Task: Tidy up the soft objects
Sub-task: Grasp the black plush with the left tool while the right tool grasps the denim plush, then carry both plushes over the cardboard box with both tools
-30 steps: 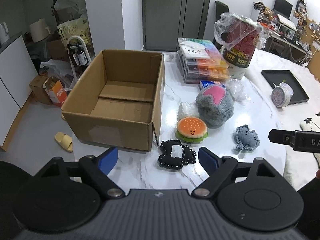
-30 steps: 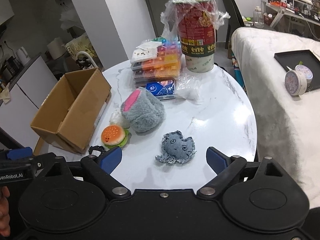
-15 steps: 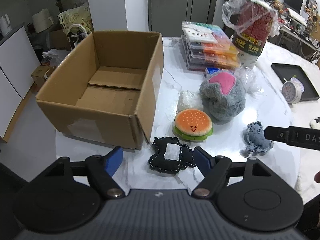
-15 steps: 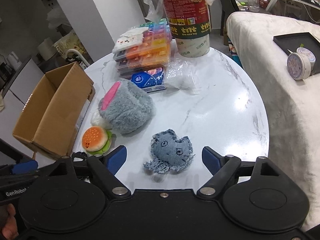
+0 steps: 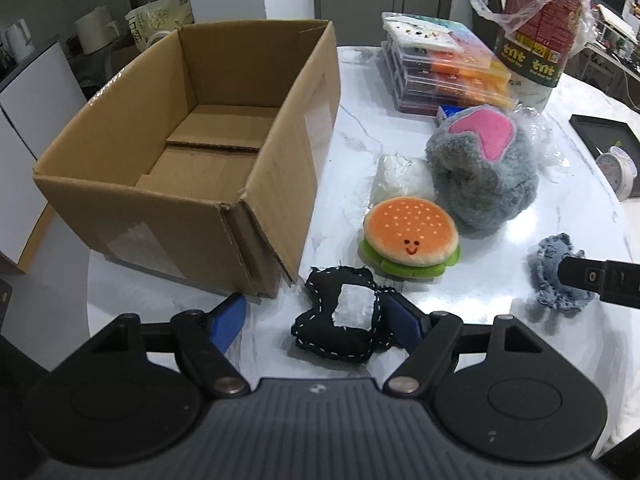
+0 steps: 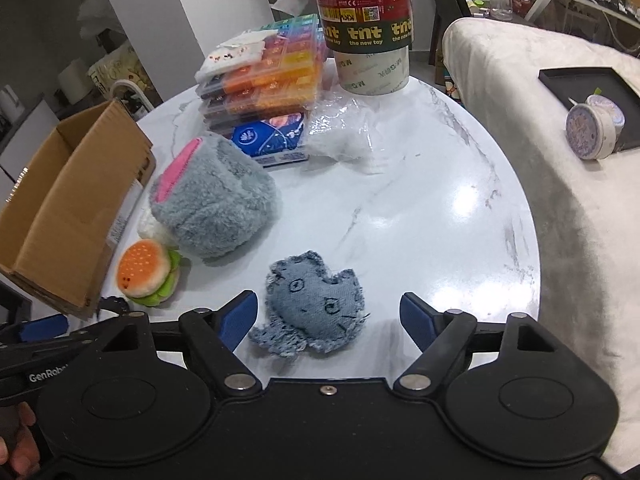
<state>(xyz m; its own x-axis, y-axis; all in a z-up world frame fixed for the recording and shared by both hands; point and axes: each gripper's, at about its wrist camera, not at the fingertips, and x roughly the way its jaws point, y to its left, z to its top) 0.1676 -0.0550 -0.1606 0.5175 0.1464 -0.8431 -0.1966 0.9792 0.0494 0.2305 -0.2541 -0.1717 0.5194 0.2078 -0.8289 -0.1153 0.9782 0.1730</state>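
While both stand wide open and empty, I log: black patch toy (image 5: pixel 344 316) between left gripper (image 5: pixel 312 318) fingers, toward 3 o'clock; denim toy (image 6: pixel 316 304) between right gripper (image 6: pixel 330 316) fingers, toward 9 o'clock.

Four soft toys are lying on the bench (image 6: pixel 420 208): one black stitched cushion (image 5: pixel 344 330), one burger plush (image 5: pixel 410 236), one grey furry plush with a pink patch (image 5: pixel 482 172), one denim fish-shaped pillow (image 6: pixel 316 304). One cardboard box (image 5: pixel 192 176) is sitting open beside them. One stack of colourful plastic cases (image 6: pixel 268 80) is standing at the far side, with one blue tissue packet (image 6: pixel 270 138) in front of it. One tall red canister (image 6: pixel 366 24) is standing under loose plastic wrap. One small white crinkled bag (image 5: pixel 394 176) is lying behind the burger. Two claws are showing: the left claw (image 5: pixel 316 322) and the right claw (image 6: pixel 330 320). One black tray (image 6: pixel 588 96) is resting on the bed, with one round clock (image 6: pixel 588 132) at its edge.
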